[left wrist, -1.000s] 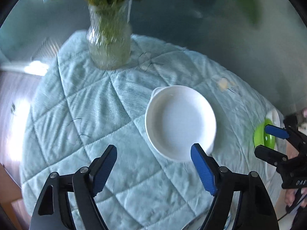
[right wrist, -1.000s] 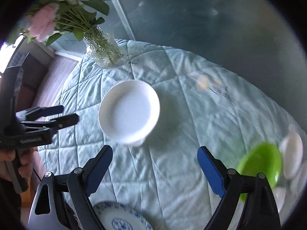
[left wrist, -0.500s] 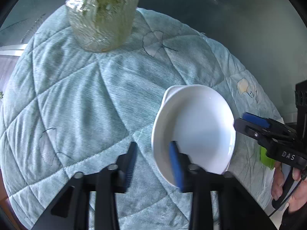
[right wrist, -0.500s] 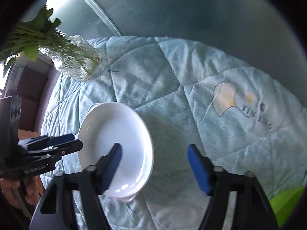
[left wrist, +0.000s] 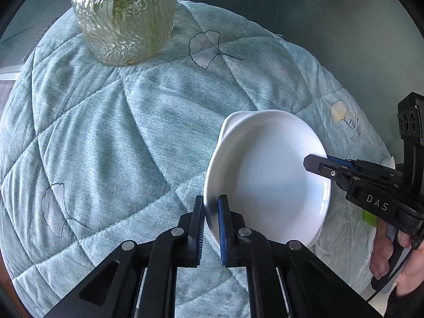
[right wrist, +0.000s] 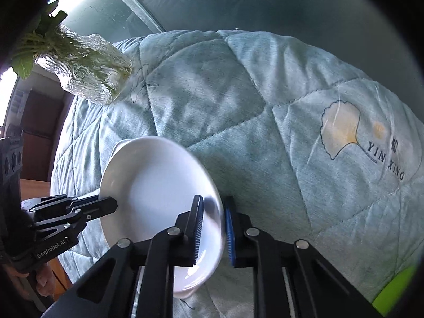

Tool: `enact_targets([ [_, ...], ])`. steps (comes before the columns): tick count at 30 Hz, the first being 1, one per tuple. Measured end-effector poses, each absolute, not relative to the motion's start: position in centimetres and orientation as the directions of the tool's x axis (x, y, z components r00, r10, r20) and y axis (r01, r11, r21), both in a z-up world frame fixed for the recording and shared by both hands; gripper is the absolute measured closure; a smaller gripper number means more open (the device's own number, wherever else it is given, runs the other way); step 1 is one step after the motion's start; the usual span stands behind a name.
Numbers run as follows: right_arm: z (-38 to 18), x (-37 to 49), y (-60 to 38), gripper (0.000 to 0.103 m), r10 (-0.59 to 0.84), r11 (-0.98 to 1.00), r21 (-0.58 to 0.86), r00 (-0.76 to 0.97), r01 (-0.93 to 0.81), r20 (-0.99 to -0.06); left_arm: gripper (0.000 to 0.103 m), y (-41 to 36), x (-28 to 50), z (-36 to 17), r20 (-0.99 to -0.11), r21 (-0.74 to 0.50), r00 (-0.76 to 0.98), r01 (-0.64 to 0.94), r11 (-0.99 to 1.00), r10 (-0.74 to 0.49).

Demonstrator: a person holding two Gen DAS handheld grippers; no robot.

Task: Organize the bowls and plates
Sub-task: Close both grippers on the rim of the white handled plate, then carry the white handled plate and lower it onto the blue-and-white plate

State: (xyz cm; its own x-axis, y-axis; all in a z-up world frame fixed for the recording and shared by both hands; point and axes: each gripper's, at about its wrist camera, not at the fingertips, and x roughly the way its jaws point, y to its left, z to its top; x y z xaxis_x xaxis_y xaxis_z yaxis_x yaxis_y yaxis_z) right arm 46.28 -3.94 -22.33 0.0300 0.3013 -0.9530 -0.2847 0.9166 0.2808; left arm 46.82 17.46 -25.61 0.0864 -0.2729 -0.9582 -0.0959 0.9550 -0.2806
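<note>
My right view alone shows green dishware (right wrist: 394,286); both hand-held grippers, left (left wrist: 211,212) and right (right wrist: 214,213), are closing on the glossy white dish's (left wrist: 270,180) opposite rims.

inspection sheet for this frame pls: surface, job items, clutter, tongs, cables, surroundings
Surface: round table under a quilted pale-blue cloth with ginkgo-leaf print.
Job's things: shallow white ceramic dish on the cloth; lime-green plate at the edge, mostly cut off.
Clutter: textured glass vase holding green stems.
Grippers: left tongs and right tongs closing on opposite rims of the dish.
Cables: thin dark cord below the right hand.
Surroundings: grey floor, bright window.
</note>
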Motion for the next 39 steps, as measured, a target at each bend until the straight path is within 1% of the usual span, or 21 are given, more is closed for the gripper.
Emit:
enact_targets([
  [3,-22.6,46.3,-3.8,0.088,0.289,0.923,0.271,0.029,-0.273,-0.957,0.097,17.8,46.8,-25.4,-0.958,-0.282,0.088,-0.092,0.955,-0.274],
  [8,-22.6,46.2,-2.9,0.088,0.230,0.932,0.208,0.041,-0.296,-0.972,0.097,17.8,46.8,-25.2,-0.961,-0.269,0.093,-0.079,0.960,-0.262],
  [13,-22.2,45.7,-2.4,0.088,0.215,0.938,0.191,0.056,-0.288,-0.975,0.097,17.8,46.6,-24.7,-0.964,-0.251,0.109,-0.070,0.966,-0.242],
  [18,-20.4,44.8,-2.4,0.089,0.235,0.943,0.208,0.079,-0.259,-0.969,0.097,17.8,45.8,-22.7,-0.963,-0.239,0.142,-0.051,0.970,-0.229],
  [25,-15.0,41.4,-3.6,0.091,0.256,0.944,0.214,0.151,-0.251,-0.955,0.098,16.9,43.2,-17.0,-0.944,-0.263,0.212,-0.019,0.965,-0.253],
  [28,-12.7,39.9,-4.9,0.090,0.256,0.948,0.210,0.184,-0.239,-0.949,0.097,15.2,41.0,-13.8,-0.939,-0.240,0.253,0.011,0.971,-0.235],
  [31,-9.9,37.9,-6.5,0.091,0.266,0.949,0.216,0.216,-0.228,-0.939,0.097,13.9,38.8,-11.3,-0.927,-0.258,0.273,0.026,0.966,-0.255],
  [34,-7.3,35.7,-8.3,0.091,0.273,0.950,0.221,0.244,-0.221,-0.930,0.098,12.4,36.3,-8.4,-0.921,-0.244,0.298,0.064,0.968,-0.252],
  [39,-3.9,30.3,-10.5,0.091,0.268,0.954,0.213,0.287,-0.208,-0.920,0.098,9.8,31.8,-4.7,-0.911,-0.224,0.334,0.091,0.970,-0.242],
])
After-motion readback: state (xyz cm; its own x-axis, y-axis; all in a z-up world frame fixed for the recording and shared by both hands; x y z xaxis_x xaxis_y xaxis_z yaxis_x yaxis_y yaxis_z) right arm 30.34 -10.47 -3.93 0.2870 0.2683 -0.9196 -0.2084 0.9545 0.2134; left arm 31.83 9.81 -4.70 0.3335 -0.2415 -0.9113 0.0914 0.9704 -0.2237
